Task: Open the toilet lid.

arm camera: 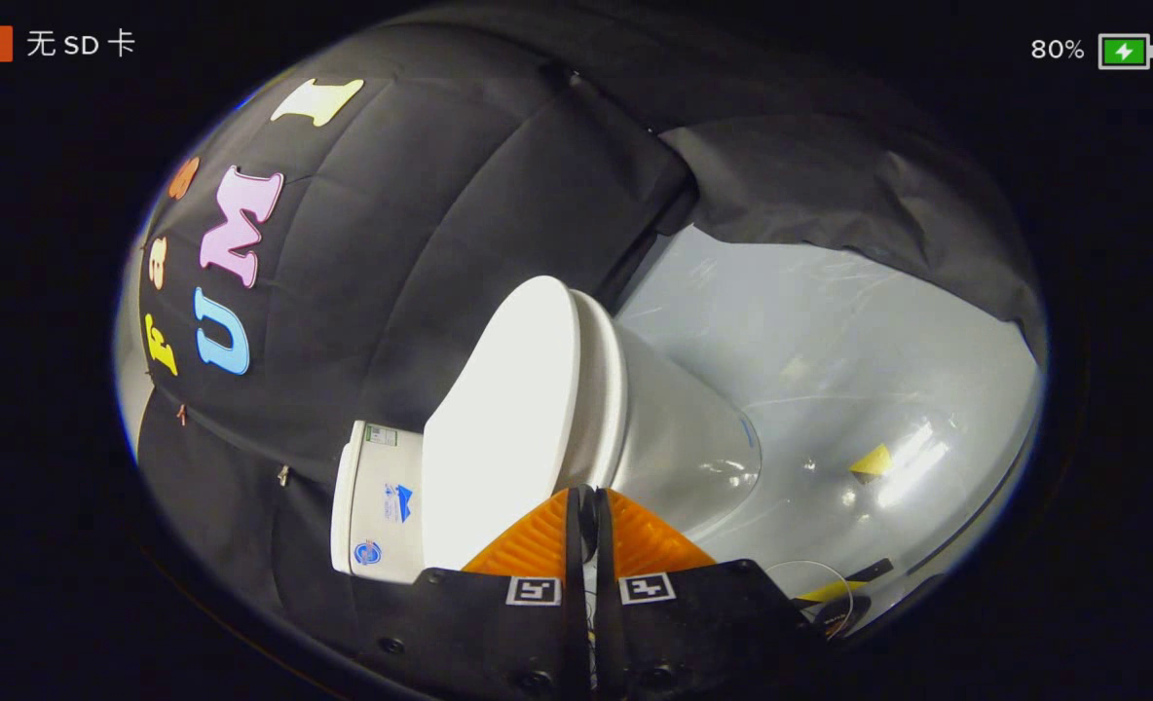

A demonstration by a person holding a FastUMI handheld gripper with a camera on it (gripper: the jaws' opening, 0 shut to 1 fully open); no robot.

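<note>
A white toilet stands against the black cloth wall, and the view is rolled so that it appears on its side. Its lid [508, 419] lies down flat on the seat [604, 389], above the bowl [684, 438]. The tank [377, 501] sits behind the lid. My gripper [586, 495] is shut, its two fingers pressed together with nothing visible between them. The fingertips sit right at the side edge of the lid, where lid and seat meet; whether they touch it I cannot tell.
The glossy pale floor [830, 370] spreads beyond the bowl, with a scrap of yellow tape [871, 461] on it. The black cloth wall [421, 243] closes in behind the tank. A thin cable and a dark strip [844, 579] lie on the floor beside the fingers.
</note>
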